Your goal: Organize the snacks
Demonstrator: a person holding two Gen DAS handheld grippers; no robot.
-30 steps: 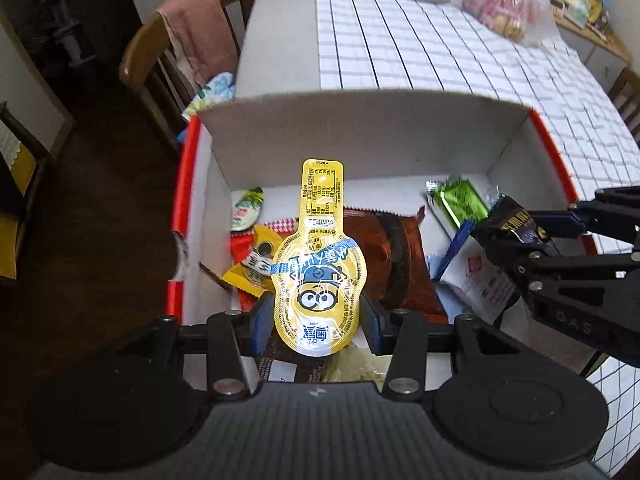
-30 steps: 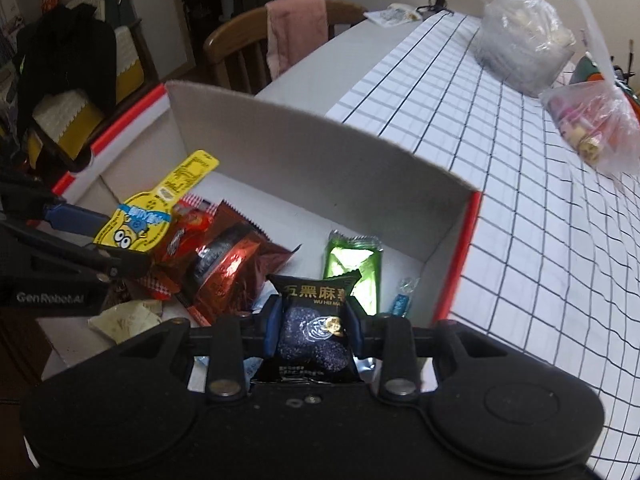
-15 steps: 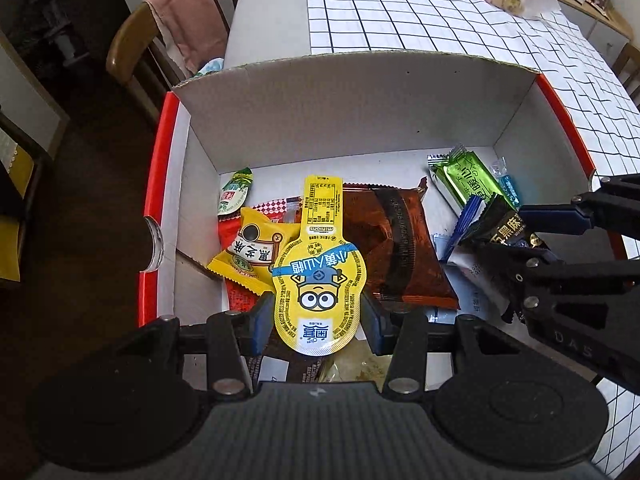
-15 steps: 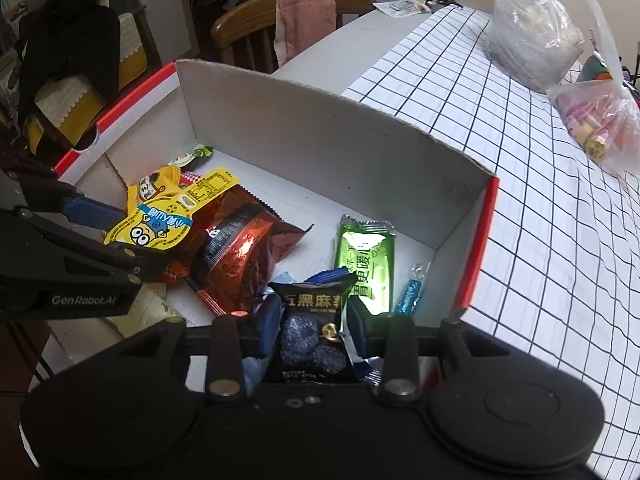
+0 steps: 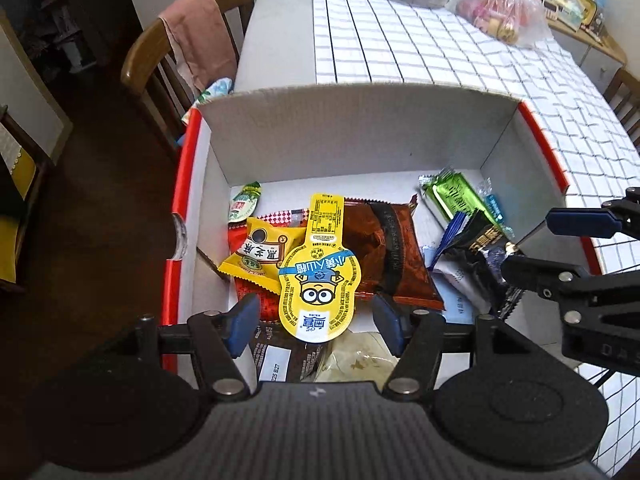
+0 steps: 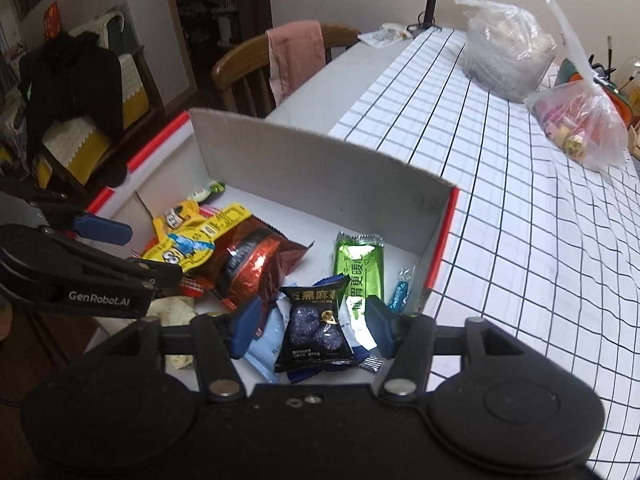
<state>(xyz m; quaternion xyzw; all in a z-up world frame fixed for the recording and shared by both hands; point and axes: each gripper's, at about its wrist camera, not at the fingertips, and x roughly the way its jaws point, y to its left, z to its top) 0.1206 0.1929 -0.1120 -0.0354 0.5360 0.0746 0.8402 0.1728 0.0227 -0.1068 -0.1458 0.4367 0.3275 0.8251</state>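
Jaws of both grippers opening, pads clear. Left gripper frames yellow pouch, lower centre, inside box; right gripper frames black sesame packet. Likely light, crinkly, slippery; pinch sealed edges.

Yellow packet, black packet, red-edged box.

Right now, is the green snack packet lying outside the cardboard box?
No, the green snack packet lies flat on the floor of the cardboard box, near its right wall beside a small blue candy.
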